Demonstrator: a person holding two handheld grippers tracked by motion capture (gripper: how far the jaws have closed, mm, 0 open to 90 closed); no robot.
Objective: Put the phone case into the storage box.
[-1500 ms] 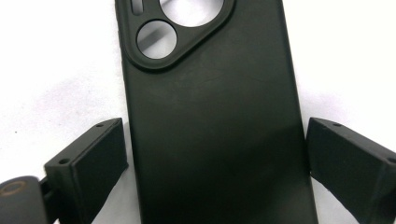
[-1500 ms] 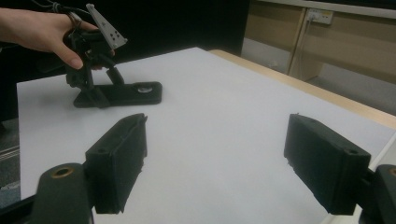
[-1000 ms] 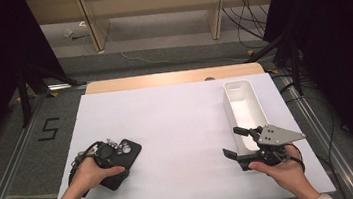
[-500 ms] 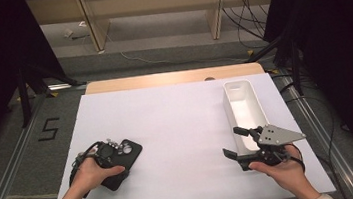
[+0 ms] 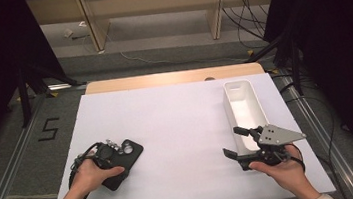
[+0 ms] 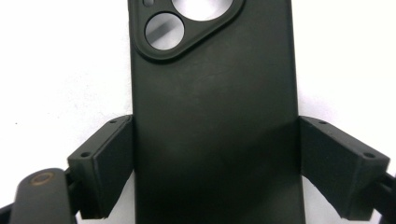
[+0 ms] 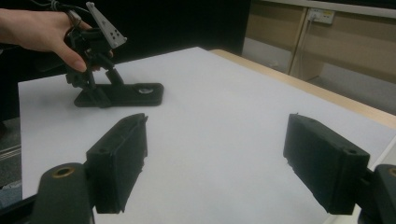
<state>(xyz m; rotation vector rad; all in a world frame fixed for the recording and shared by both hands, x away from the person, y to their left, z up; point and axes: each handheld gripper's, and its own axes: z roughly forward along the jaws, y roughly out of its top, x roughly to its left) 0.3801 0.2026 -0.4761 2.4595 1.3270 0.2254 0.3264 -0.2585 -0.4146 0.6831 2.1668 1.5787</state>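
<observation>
Lying flat near front-left corner of white counter (image 5: 177, 124): black soft phone case (image 5: 121, 158), back up, camera cut-outs toward far end. Straddling its near end: left gripper (image 6: 212, 163), held in left hand (image 5: 90, 175); fingers (image 6: 105, 168) standing at both long edges of case, having just been closing, left one at the edge, right one with a slight gap; firm clamping not confirmable. Hovering near front-right edge of counter: right gripper (image 7: 229, 163), held in right hand (image 5: 283, 170), fingers (image 7: 119, 158) wide apart, nothing between them. Standing along right edge, just beyond right gripper: long white rectangular plastic tray (image 5: 252, 96), lengthwise toward far edge.
</observation>
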